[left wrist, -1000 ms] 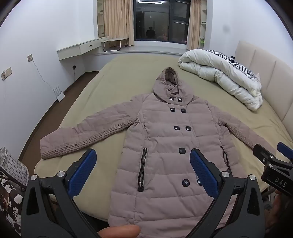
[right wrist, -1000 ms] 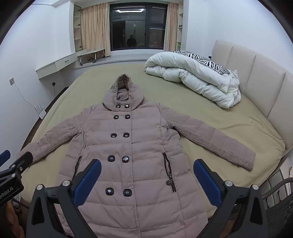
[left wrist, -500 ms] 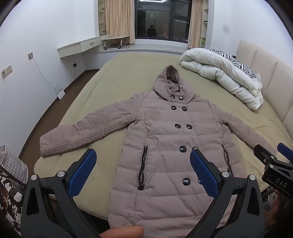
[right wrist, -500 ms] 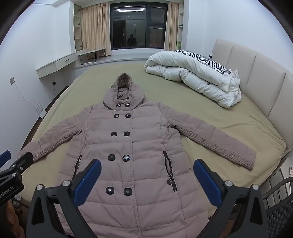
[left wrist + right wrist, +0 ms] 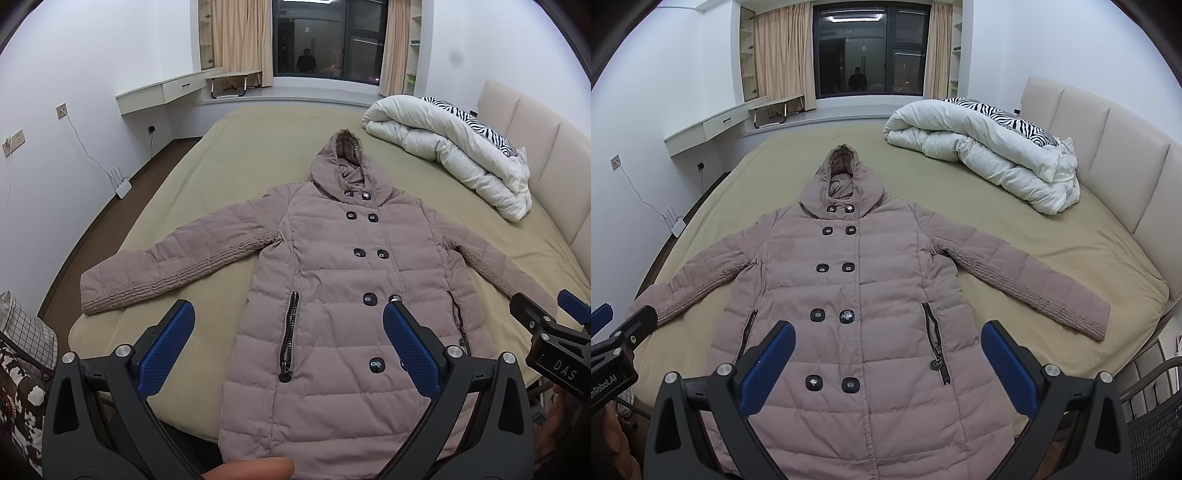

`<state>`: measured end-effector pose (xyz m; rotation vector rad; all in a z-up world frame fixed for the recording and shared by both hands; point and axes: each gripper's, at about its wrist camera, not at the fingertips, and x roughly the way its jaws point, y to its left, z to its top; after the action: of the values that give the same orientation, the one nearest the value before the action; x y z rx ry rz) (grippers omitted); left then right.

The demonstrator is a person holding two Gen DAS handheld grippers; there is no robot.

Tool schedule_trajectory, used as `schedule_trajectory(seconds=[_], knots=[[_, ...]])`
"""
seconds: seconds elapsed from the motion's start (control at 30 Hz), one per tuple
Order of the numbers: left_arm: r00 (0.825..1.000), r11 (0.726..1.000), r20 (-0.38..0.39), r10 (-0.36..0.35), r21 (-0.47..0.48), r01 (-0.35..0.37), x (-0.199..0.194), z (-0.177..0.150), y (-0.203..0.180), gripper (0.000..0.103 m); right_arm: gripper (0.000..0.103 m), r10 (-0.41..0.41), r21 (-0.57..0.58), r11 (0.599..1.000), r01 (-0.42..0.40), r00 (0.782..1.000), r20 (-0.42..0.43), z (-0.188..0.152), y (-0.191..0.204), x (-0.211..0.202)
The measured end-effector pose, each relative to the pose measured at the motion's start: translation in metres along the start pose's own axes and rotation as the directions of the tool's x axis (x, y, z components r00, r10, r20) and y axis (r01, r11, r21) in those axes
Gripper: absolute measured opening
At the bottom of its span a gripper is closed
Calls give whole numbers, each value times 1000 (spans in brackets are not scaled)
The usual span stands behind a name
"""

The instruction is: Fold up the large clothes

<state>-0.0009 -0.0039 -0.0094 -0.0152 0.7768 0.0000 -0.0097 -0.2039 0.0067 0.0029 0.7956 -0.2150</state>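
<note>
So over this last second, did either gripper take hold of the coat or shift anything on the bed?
Nothing was gripped or let go. Both views drifted slightly, so the coat sits a little lower in frame than before. The left gripper and right gripper stay open above the hem end, touching nothing. The coat still lies flat, buttoned, sleeves spread on the bed, and the duvet is unmoved.

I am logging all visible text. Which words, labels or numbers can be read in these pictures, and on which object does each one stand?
"DAS" on the right gripper, seen in the left wrist view.
"nRobot.AI", its start cut off by the picture edge, on the left gripper, seen in the right wrist view.
The coat shows no readable text.
</note>
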Motion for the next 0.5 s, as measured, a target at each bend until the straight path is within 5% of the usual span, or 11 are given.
schedule_trajectory(seconds=[0.5], knots=[[1000, 1000, -3, 0, -1, 0, 1, 1, 1, 103, 103, 0, 1, 1000, 0, 1000, -3, -1, 1, 2]])
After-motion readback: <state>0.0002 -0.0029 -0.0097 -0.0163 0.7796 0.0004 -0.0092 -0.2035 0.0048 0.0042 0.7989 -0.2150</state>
